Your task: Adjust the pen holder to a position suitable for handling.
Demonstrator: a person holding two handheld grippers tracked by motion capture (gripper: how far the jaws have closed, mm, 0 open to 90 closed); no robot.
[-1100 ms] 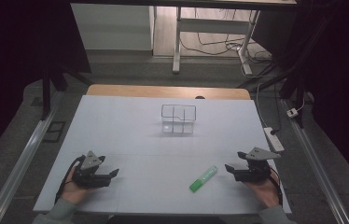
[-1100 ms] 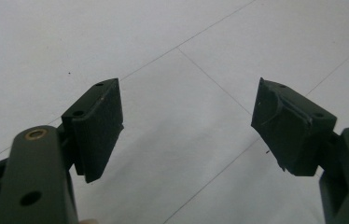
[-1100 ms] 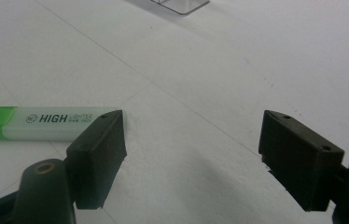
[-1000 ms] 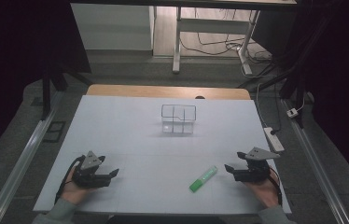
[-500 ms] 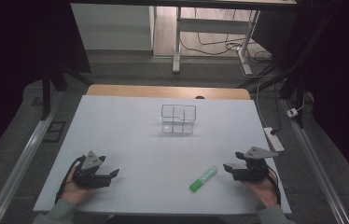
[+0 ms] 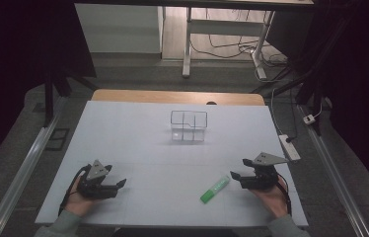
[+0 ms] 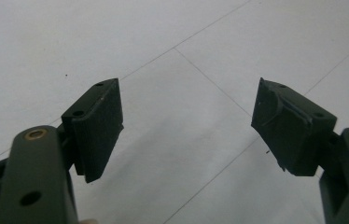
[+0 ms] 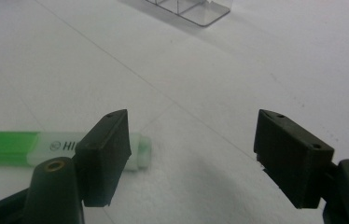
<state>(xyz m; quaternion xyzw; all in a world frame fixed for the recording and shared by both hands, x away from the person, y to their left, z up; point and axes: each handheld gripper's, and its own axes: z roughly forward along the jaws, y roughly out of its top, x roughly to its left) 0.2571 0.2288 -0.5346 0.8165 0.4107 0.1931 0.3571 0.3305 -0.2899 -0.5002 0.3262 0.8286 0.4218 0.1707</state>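
Now, my green plastic highlighter pen lying flat, long axis diagonal, pale end toward my wide-open right gripper, left gripper wide too.

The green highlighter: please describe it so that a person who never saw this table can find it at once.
Start from the white table and go to its near right part, where the right tool rests, open. Just to the left of that tool lies the highlighter, flat and at a slant. It is the only green thing here; the other item, a clear divided box, stands farther back near the middle.
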